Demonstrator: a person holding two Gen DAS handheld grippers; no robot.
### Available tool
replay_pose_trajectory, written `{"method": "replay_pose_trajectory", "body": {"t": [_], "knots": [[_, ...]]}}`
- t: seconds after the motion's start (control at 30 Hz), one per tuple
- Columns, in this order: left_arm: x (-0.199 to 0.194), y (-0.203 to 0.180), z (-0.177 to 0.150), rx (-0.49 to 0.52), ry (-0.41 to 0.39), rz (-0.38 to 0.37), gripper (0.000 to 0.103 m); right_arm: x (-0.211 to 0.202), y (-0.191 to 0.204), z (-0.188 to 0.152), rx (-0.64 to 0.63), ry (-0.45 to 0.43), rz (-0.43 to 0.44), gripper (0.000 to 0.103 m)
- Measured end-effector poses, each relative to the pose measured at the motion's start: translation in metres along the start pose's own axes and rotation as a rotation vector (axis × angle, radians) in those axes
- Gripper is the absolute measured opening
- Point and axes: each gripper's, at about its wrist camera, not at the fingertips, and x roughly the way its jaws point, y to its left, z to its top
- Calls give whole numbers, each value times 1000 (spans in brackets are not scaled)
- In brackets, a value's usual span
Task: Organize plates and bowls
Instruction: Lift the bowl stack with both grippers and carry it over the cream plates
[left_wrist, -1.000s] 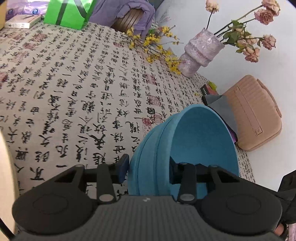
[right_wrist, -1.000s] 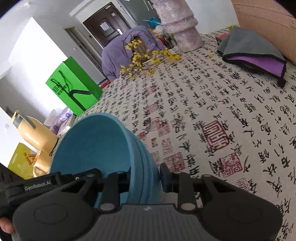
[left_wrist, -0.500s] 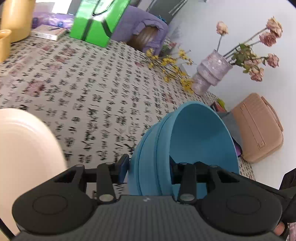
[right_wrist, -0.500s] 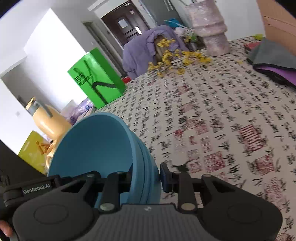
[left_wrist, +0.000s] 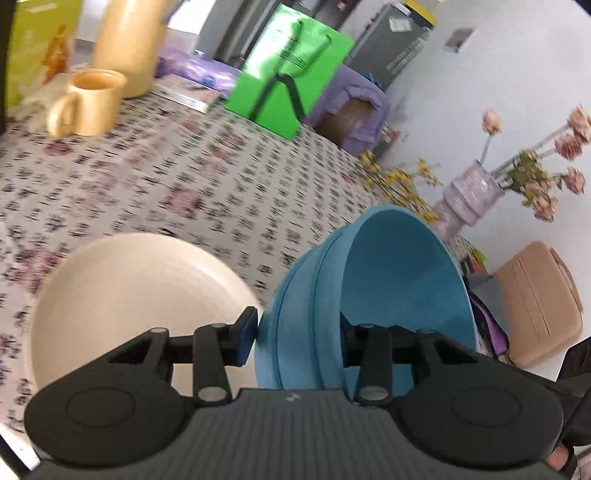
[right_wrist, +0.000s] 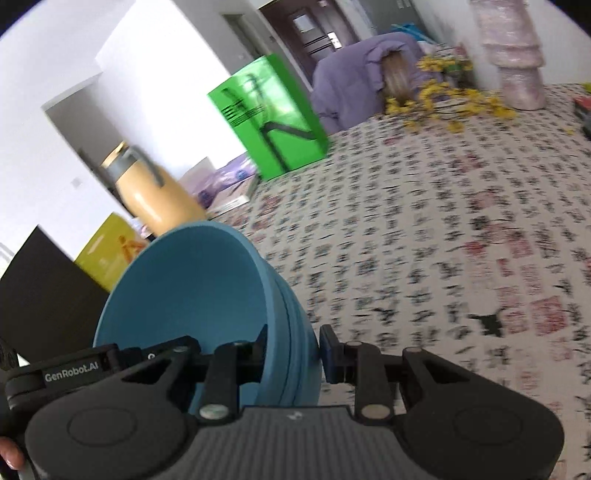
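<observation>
A stack of blue bowls (left_wrist: 388, 288) is held above the table by both grippers. My left gripper (left_wrist: 295, 332) is shut on its rim, one finger outside and one inside. My right gripper (right_wrist: 291, 350) is shut on the opposite rim of the same blue bowls (right_wrist: 199, 288). A cream plate (left_wrist: 129, 295) lies on the patterned tablecloth just left of the bowls in the left wrist view, partly behind the left finger (left_wrist: 245, 332).
A yellow mug (left_wrist: 88, 103) and tall yellow jug (left_wrist: 125, 44) stand at the far left. A green bag (left_wrist: 291, 88), a book (left_wrist: 188, 92), a vase of flowers (left_wrist: 469, 195), yellow sprigs (right_wrist: 443, 103) and a tan case (left_wrist: 539, 302) ring the table.
Both grippers have carried the blue bowls leftward across the table. The cream plate has come into full view beside the bowls, and the mug and jug have appeared.
</observation>
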Motion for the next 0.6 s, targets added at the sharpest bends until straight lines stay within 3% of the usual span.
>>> {"method": "replay_pose_trajectory", "body": {"t": [0.6], "knots": [[-50, 81, 0, -103, -60, 78, 41, 49, 79, -19, -98, 106, 74, 27]]}}
